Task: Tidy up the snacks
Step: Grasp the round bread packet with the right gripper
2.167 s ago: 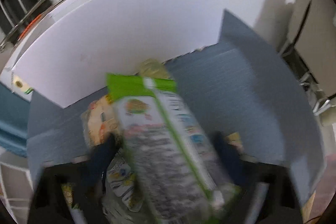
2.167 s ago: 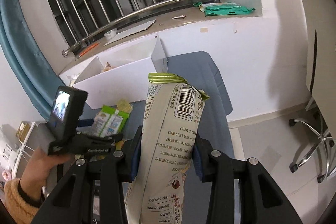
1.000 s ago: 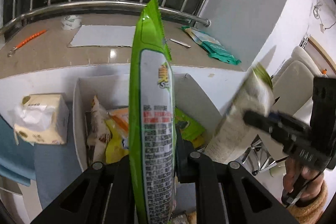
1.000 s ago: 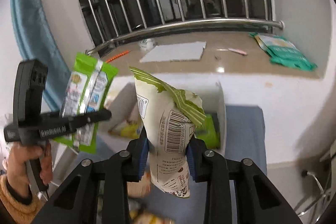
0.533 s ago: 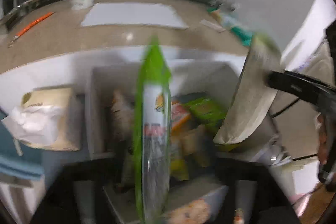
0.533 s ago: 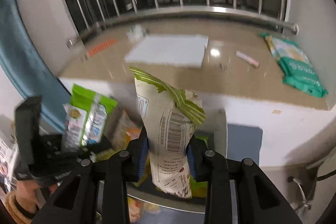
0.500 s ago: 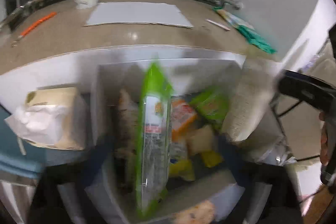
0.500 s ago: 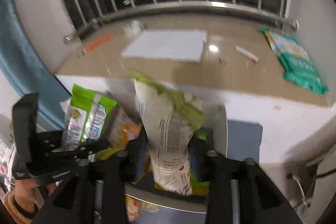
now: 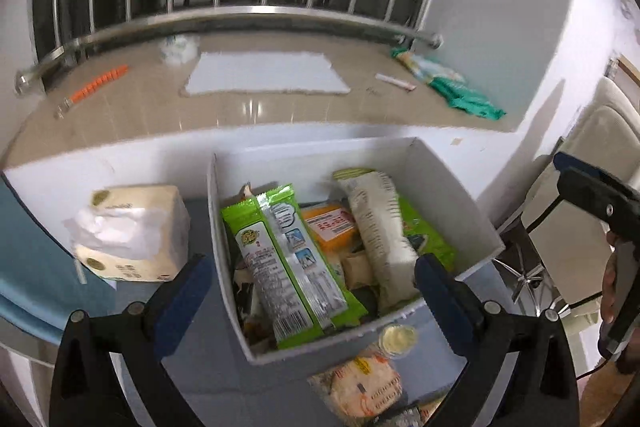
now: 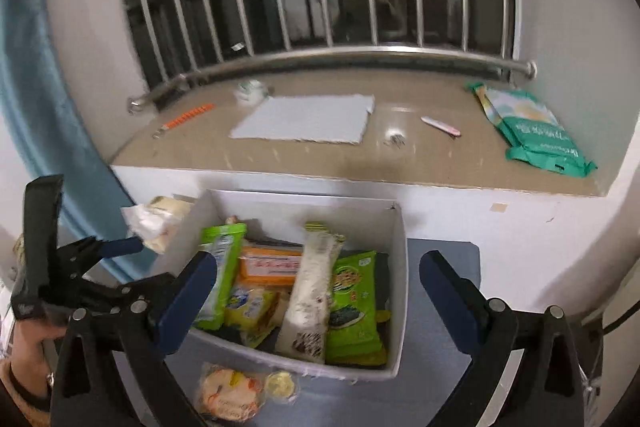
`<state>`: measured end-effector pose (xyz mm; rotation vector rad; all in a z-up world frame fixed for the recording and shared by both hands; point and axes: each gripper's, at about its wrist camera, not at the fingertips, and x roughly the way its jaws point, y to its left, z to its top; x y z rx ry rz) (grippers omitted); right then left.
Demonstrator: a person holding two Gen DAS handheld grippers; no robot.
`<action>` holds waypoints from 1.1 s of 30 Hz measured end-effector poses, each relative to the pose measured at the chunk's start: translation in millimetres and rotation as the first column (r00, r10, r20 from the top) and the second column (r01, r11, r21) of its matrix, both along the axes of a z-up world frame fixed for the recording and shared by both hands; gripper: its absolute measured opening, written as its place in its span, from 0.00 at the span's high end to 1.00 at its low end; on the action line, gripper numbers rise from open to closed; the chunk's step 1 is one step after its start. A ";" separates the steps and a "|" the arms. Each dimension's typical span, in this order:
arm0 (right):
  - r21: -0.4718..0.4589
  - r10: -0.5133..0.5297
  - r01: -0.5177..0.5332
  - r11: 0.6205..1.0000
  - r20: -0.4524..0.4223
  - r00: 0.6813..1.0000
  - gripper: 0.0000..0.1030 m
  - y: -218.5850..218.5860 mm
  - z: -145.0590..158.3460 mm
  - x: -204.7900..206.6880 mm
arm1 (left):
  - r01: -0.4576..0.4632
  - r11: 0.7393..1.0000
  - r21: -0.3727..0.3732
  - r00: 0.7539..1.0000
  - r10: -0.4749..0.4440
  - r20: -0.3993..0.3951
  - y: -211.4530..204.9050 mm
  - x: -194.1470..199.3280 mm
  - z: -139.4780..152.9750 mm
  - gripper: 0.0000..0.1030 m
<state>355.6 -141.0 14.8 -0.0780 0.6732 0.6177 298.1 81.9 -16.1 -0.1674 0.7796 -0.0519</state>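
While the white box (image 9: pixel 448 187) on the blue-grey desk (image 10: pixel 444 259) holds most snacks, it looks crowded: the green packet (image 9: pixel 280 259) and the pale long bag (image 9: pixel 380 235) lie slanted on top of the pile, so either could slide or tip out over the near wall if another item is pushed in. Two things sit outside, just beside that wall: a round cracker pack (image 10: pixel 228 393) and a small yellow cup (image 10: pixel 282 383); a low sweep could knock them off the desk edge. Left gripper (image 9: pixel 312 291) and right gripper (image 10: pixel 316 295) both hang above the box, angled downward, fingers spread wide, the right's having just opened, nothing between them
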 end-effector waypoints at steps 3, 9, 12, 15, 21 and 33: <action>0.050 0.030 -0.032 0.998 0.030 0.999 0.00 -16.1 1.4 -37.7 | 0.029 0.999 0.016 0.997 -0.030 0.073 -12.6 -39.3 12.9 0.00; 0.082 0.051 -0.056 0.995 0.067 0.996 0.00 -54.7 -23.6 -117.0 | 0.061 0.997 0.056 0.982 -0.069 0.173 -33.5 -130.7 20.1 0.00; 0.088 0.036 -0.040 0.995 0.043 0.998 0.00 -72.6 -47.2 -149.7 | 0.078 0.995 0.057 0.979 -0.087 0.182 -43.1 -167.9 9.9 0.00; 0.067 0.021 -0.022 0.998 0.018 1.000 0.00 -82.4 -75.8 -177.5 | 0.075 0.996 0.038 0.977 -0.081 0.198 -47.4 -198.4 -0.8 0.00; -0.051 0.038 -0.042 0.998 -0.075 0.996 0.00 -67.1 -137.8 -205.5 | 0.071 0.997 -0.006 0.980 -0.069 0.188 -53.8 -239.4 -25.2 0.00; -0.286 0.041 -0.087 0.954 -0.164 0.986 0.00 3.1 -202.2 -180.0 | 0.023 0.998 -0.063 0.991 -0.014 0.135 -37.6 -261.1 -54.3 0.00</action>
